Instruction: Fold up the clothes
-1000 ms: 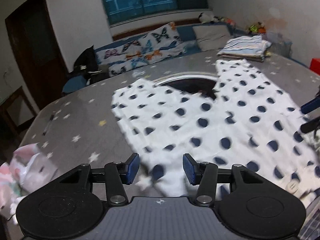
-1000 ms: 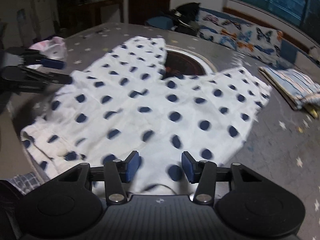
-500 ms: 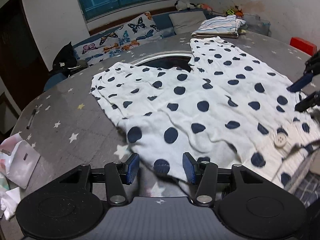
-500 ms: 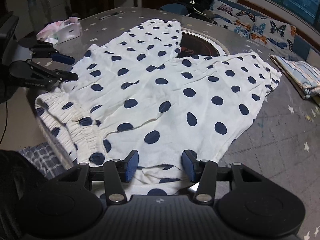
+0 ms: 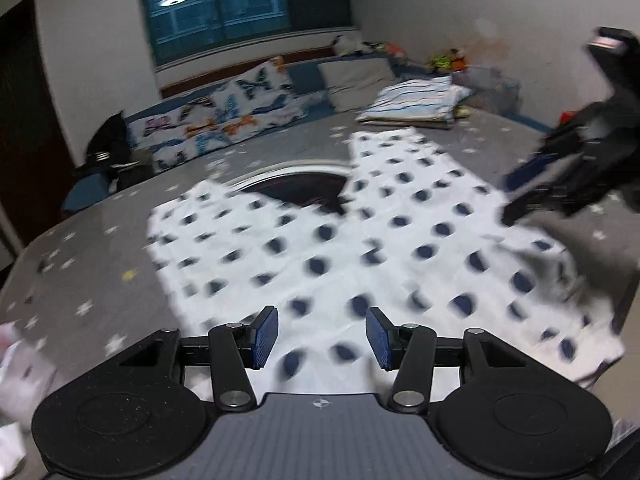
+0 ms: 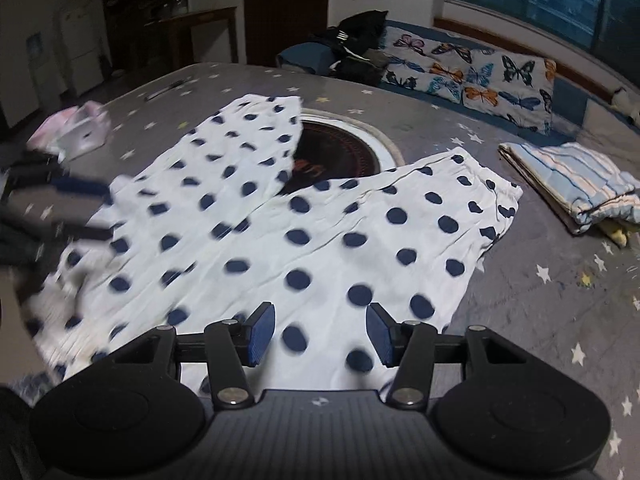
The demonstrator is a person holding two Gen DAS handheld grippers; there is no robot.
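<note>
White trousers with dark blue dots (image 5: 360, 248) (image 6: 320, 240) lie spread flat on the grey star-print table (image 5: 88, 280) (image 6: 560, 300), legs pointing away in a V. My left gripper (image 5: 322, 336) hovers open over the near left part of the cloth, nothing between its blue pads (image 5: 264, 334). My right gripper (image 6: 320, 334) hovers open over the near right leg, its pads also bare. In the left wrist view the right gripper (image 5: 532, 188) appears blurred above the garment's right edge. The left gripper (image 6: 80, 208) shows blurred at the left of the right wrist view.
A folded striped stack (image 5: 416, 104) (image 6: 576, 184) lies at the table's far right. A pink and white bag (image 6: 76, 132) sits at the left edge. A dark round inset (image 6: 340, 152) shows between the legs. A sofa with butterfly cushions (image 6: 472, 76) stands behind.
Both grippers have swung over the trousers and lifted a little, blurring the views. The right gripper has risen off the waistband edge. The trousers stay flat.
</note>
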